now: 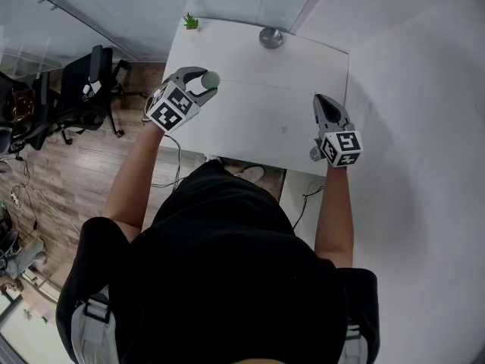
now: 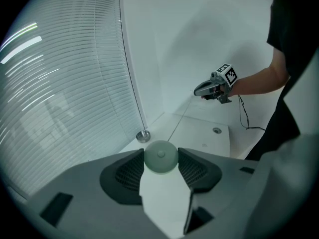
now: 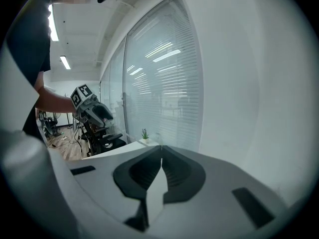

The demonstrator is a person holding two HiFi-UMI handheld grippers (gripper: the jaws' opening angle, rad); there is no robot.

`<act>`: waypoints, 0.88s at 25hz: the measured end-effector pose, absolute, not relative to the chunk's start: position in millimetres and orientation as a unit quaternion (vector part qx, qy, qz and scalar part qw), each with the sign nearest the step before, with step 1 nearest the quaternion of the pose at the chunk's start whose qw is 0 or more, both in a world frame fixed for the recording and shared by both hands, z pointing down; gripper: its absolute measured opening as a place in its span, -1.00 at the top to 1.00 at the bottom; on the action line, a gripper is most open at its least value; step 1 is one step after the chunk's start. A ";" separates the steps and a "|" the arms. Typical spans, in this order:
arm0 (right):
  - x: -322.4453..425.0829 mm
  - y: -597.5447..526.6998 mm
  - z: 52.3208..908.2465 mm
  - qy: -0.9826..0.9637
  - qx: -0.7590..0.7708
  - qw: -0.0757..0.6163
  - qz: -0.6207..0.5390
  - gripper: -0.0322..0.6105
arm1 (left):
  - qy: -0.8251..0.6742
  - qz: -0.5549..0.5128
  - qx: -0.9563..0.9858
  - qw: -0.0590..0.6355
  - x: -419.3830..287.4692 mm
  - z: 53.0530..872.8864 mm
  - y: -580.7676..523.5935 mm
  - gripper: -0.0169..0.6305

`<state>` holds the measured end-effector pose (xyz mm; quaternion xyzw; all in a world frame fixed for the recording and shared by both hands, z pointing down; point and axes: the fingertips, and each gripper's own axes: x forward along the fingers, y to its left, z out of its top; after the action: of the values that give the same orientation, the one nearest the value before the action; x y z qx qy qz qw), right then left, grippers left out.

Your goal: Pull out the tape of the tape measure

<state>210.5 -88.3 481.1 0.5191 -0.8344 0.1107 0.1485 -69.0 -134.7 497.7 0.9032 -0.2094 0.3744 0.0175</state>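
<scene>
A small round pale-green tape measure (image 1: 210,80) sits between the fingertips of my left gripper (image 1: 203,79), above the white table's (image 1: 250,120) left edge. In the left gripper view the tape measure (image 2: 161,157) is pinched between both dark pads (image 2: 130,171). My right gripper (image 1: 319,99) hovers over the table's right side with its jaws together, pointing away from me. In the right gripper view the right gripper (image 3: 161,156) shows its pads meeting, and I see nothing clearly between them. A thin line (image 2: 180,121) crosses the table between the grippers; I cannot tell whether it is tape or a seam.
A round metal object (image 1: 270,37) stands at the table's far edge and a small green plant (image 1: 191,22) at its far left corner. Office chairs (image 1: 91,82) stand on the wood floor to the left. A white wall (image 1: 417,127) closes the right side, and glass with blinds is behind.
</scene>
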 end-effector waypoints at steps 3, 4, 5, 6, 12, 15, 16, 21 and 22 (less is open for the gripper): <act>214.9 -89.5 480.6 -0.831 0.525 0.146 0.112 0.87 | -0.216 0.373 0.902 0.018 -72.5 497.3 -138.6 0.25; 216.5 -90.0 480.2 -0.831 0.525 0.143 0.114 0.87 | -0.218 0.372 0.902 0.020 -73.7 496.4 -139.5 0.25; 217.4 -90.4 480.1 -0.832 0.524 0.142 0.116 0.87 | -0.219 0.371 0.902 0.024 -74.8 495.7 -140.1 0.25; 217.4 -90.6 480.8 -0.833 0.522 0.143 0.116 0.87 | -0.220 0.370 0.902 0.027 -75.8 495.8 -140.6 0.25; 214.2 -90.0 492.3 -0.833 0.518 0.149 0.124 0.87 | -0.226 0.374 0.899 0.027 -78.0 504.2 -142.6 0.25; 212.2 -87.4 491.9 -0.834 0.515 0.152 0.126 0.87 | -0.229 0.373 0.899 0.027 -79.5 503.1 -140.3 0.25; 210.3 -88.6 493.9 -0.835 0.514 0.153 0.127 0.87 | -0.230 0.373 0.898 0.028 -81.0 505.1 -141.5 0.25; 201.7 -90.2 501.3 -0.836 0.509 0.161 0.125 0.87 | -0.233 0.374 0.897 0.027 -82.8 515.7 -143.9 0.25; 200.5 -91.1 502.9 -0.837 0.508 0.163 0.125 0.87 | -0.234 0.374 0.897 0.027 -81.8 516.9 -145.0 0.25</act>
<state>200.5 -91.1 502.9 0.5080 -0.8366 0.1248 0.1628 -81.8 -145.0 516.9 0.8973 -0.2336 0.3737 0.0271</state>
